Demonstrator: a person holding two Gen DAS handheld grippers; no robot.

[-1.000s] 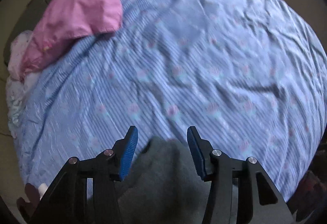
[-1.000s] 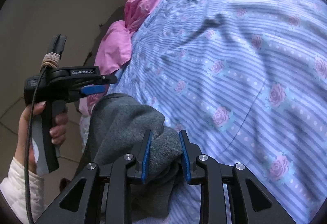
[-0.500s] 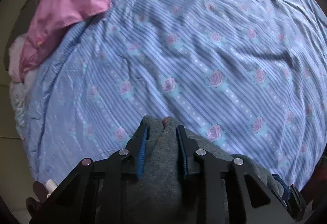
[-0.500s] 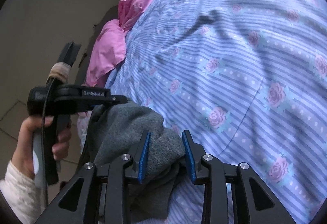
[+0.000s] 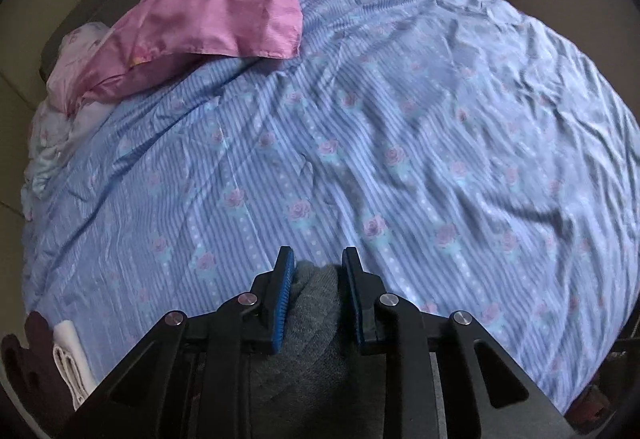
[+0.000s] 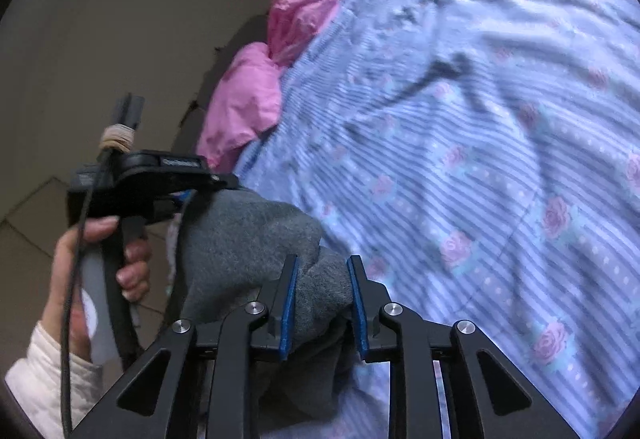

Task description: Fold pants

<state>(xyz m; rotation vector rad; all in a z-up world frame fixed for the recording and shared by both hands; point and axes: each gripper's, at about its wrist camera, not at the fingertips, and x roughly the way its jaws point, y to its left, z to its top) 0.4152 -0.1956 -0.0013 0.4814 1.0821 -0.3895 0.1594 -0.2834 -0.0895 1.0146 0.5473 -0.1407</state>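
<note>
The left wrist camera sits just behind its own gripper (image 5: pixel 316 279) and looks steeply down across a striped blue bedsheet (image 5: pixel 400 119), taking in nearly the whole bed up to the pink bedding (image 5: pixel 208 11) at its far edge. The right wrist camera looks along its gripper (image 6: pixel 320 291) at a shallower angle, from close beside the bed, with a wall (image 6: pixel 120 19) at frame left. Both views share the sheet, the pink bedding and the grey pants (image 6: pixel 248 235); only the right view shows the left gripper, side-on.
</note>
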